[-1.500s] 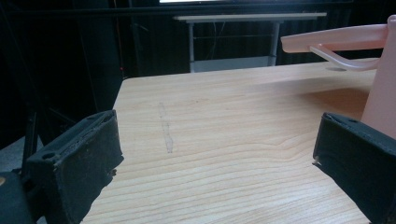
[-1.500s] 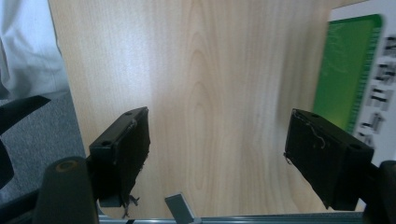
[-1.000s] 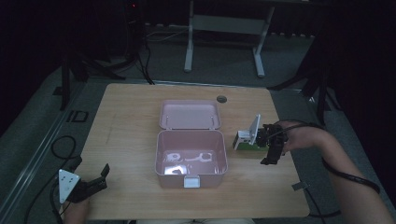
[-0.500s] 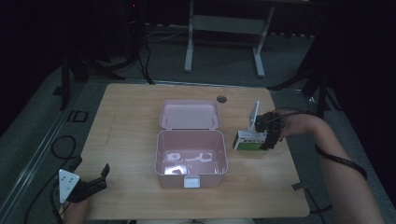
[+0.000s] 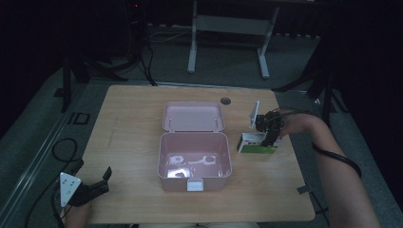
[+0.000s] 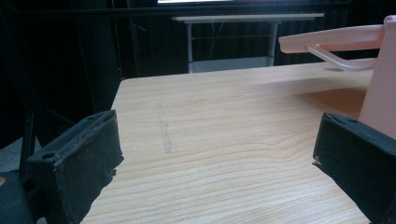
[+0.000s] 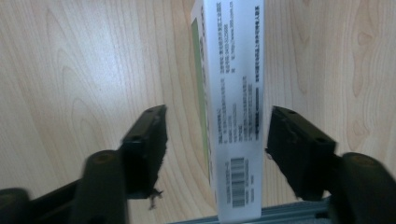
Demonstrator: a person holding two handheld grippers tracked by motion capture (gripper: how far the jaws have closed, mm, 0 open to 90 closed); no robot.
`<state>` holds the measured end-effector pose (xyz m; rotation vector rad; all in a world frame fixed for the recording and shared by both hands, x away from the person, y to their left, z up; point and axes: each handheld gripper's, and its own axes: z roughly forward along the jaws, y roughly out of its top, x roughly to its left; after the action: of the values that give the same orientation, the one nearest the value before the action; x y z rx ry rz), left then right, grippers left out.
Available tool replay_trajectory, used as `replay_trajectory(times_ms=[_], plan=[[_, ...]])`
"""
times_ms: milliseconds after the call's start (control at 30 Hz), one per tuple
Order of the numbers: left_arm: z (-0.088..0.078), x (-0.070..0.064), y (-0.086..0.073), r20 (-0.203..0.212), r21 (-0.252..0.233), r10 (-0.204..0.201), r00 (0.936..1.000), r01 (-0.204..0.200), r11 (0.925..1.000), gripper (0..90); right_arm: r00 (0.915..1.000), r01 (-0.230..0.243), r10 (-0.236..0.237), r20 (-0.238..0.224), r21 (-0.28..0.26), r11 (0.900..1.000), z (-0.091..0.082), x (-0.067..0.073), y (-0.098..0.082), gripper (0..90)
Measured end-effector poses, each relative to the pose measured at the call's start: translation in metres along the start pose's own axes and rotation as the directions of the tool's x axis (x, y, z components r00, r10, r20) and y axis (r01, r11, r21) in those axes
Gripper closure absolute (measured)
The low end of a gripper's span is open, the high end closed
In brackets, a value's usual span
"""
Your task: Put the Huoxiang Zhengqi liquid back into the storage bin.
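Dim room, pale wooden table [image 5: 133, 114]; one pink lunch box [image 5: 194, 160] lies open at centre, lid flat behind it; one small white-and-green carton [image 5: 256, 142] lies on the table just right of the box. Right gripper [image 7: 215, 140] straddles the carton, jaws have just been closing, pads not yet touching its sides. Left gripper [image 6: 215, 158] idle near the table's front left corner, jaws wide, nothing between. Carton judged light, thin-walled, crushable; grip the long flat sides, gently.

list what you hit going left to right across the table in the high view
left gripper → pink box with its lid open → green and white carton → right gripper, its jaws just closing around the carton
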<state>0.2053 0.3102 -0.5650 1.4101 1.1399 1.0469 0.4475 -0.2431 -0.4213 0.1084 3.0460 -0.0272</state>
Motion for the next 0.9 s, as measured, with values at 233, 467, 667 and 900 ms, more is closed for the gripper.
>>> replay_trajectory(times_ms=[233, 467, 667, 900], plan=[[0.000, 0.000, 0.000, -0.005, 0.001, -0.006, 1.0000, 0.006, 1.0000, 1.0, 0.9996, 0.016, -0.015, -0.022, 0.035, 0.999, 0.017, -0.006, 0.002, 41.6], [0.000, 0.000, 0.000, -0.003, -0.001, -0.005, 1.0000, 0.005, 1.0000, 1.1, 0.9993, 0.020, -0.018, -0.033, 0.037, 0.999, 0.028, -0.012, 0.004, 48.2], [0.000, 0.000, 0.000, -0.006, -0.001, -0.001, 1.0000, 0.001, 1.0000, 1.1, 0.9984, 0.020, -0.017, -0.053, 0.049, 0.999, 0.035, -0.015, 0.006, 51.6], [0.000, 0.000, 0.000, -0.006, 0.000, -0.002, 1.0000, 0.002, 1.0000, 1.1, 0.9983, 0.022, -0.019, -0.055, 0.058, 0.998, 0.043, -0.017, 0.006, 58.3]])
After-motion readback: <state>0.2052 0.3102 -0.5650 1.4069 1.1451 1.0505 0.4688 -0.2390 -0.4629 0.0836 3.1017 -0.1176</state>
